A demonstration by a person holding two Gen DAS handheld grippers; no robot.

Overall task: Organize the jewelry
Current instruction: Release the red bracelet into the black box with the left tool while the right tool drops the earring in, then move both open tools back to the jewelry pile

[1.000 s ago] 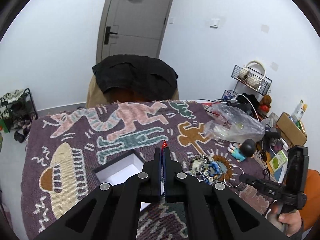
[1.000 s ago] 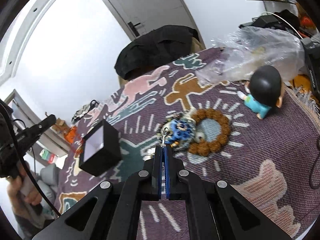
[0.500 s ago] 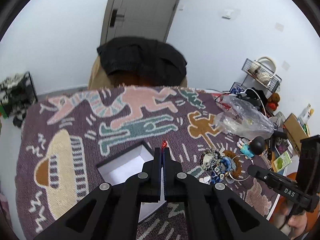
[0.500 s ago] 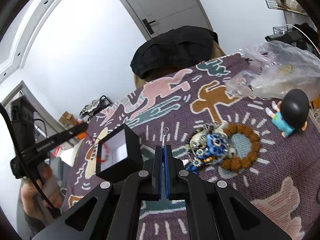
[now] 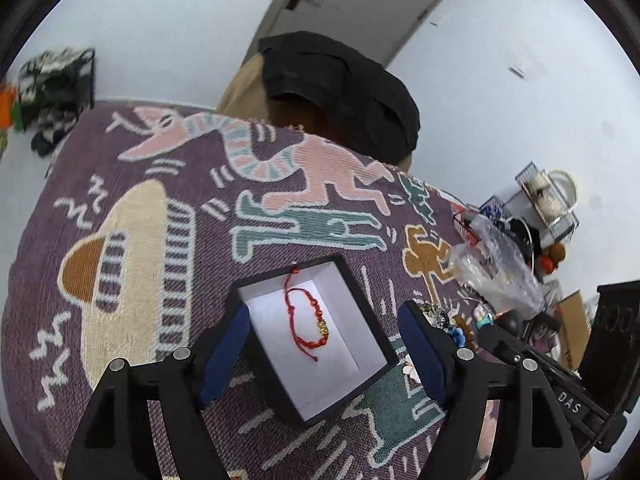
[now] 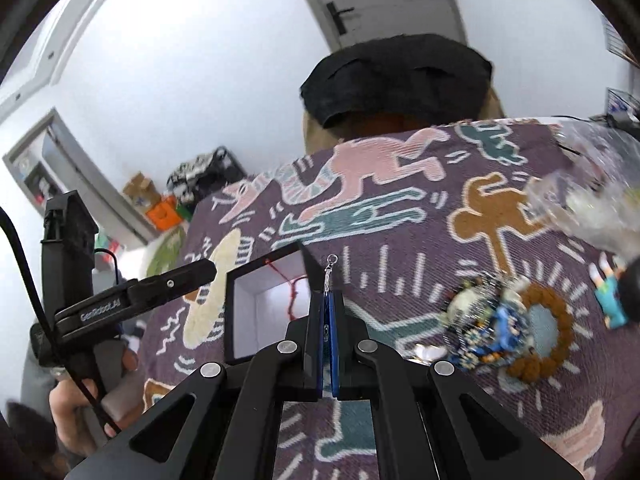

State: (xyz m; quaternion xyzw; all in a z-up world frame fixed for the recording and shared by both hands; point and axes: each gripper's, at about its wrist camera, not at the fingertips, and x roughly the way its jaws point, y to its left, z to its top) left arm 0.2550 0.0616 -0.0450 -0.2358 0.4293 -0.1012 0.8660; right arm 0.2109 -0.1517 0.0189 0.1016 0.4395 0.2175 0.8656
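Left gripper (image 5: 324,350) spread over box (image 5: 362,298) at frame centre, red cord (image 5: 306,322) inside; right gripper (image 6: 327,334) pinched on silver clasp (image 6: 330,270), best lowered squarely over box before release.

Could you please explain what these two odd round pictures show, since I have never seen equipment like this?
A person holds a two-finger gripper in each hand; each carries a fisheye camera looking along its fingers. In the left wrist view, the left gripper is open above a black box with a white lining, where a red string bracelet lies. In the right wrist view, the right gripper is shut on a small silver clasp. On the patterned purple cloth lie a pile of beaded jewelry and a brown bead bracelet.
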